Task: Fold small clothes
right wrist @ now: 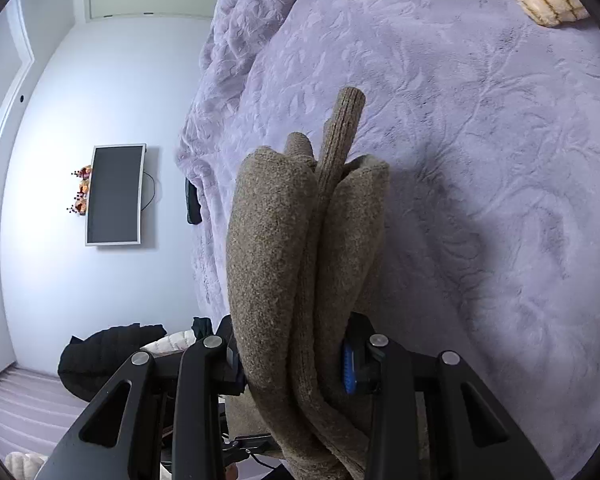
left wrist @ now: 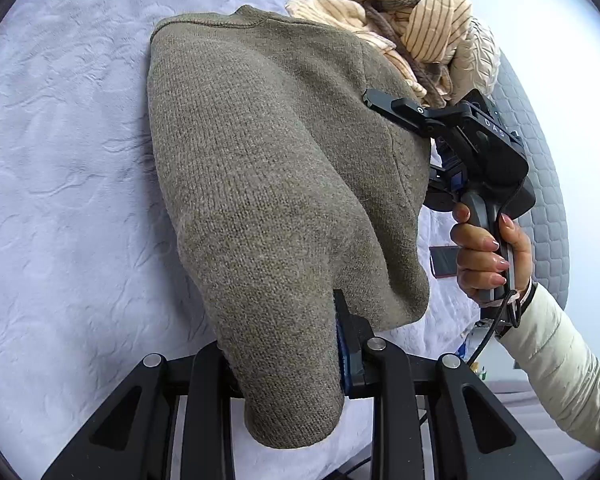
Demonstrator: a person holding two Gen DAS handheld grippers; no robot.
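Right up against the lens, the left gripper (left wrist: 292, 364) is clamped on a thick fold of the olive knit sweater (left wrist: 268, 168), which drapes away from it, lifted over the lavender blanket (left wrist: 60, 160) on the bed. Across the garment, the right gripper (left wrist: 392, 114) bites into its far edge, the person's right hand (left wrist: 488, 256) wrapped round the handle. From the right wrist view, that gripper (right wrist: 296, 364) is pinched on bunched layers of sweater hanging in folds. Behind, a heap of striped peach clothes (left wrist: 416, 20) sits on the bed. A wall-mounted screen (right wrist: 114, 196) shows on the far wall.
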